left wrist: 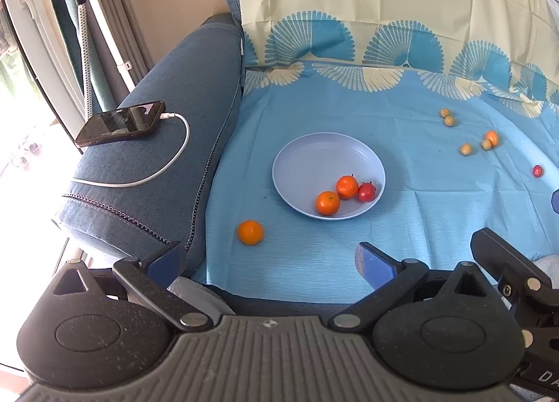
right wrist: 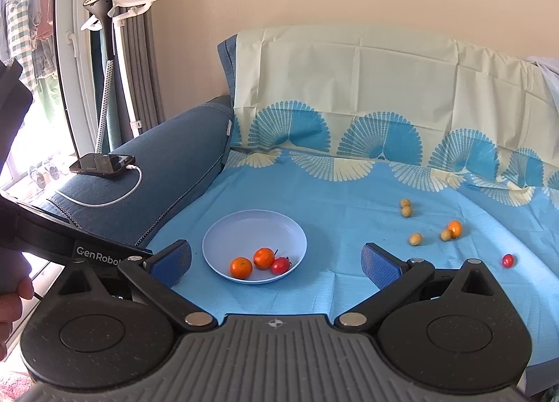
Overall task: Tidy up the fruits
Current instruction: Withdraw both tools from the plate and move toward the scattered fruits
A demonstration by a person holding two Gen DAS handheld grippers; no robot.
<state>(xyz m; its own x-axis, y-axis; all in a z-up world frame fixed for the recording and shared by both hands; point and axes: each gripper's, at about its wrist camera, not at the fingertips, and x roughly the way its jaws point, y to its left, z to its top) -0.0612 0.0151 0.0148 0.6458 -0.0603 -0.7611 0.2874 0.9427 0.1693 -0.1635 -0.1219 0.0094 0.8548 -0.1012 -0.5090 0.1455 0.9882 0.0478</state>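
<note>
Three fruits sit in the plate (left wrist: 297, 157) ahead of the wide-open, empty left gripper (left wrist: 269, 262); the right gripper (right wrist: 276, 262) is wide open and empty too; one orange (left wrist: 250, 232) just ahead-left and roughly seven small fruits, hard to count, off to the right still wait.

plate (left wrist: 297, 157): three fruits inside | lone fruit (left wrist: 250, 232) front-left | small fruits (left wrist: 466, 149) scattered right

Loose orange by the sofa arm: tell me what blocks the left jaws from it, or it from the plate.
Nothing visible does. The loose orange lies alone on the blue cloth, ahead of the open left gripper; bare cloth separates it from the plate.
</note>
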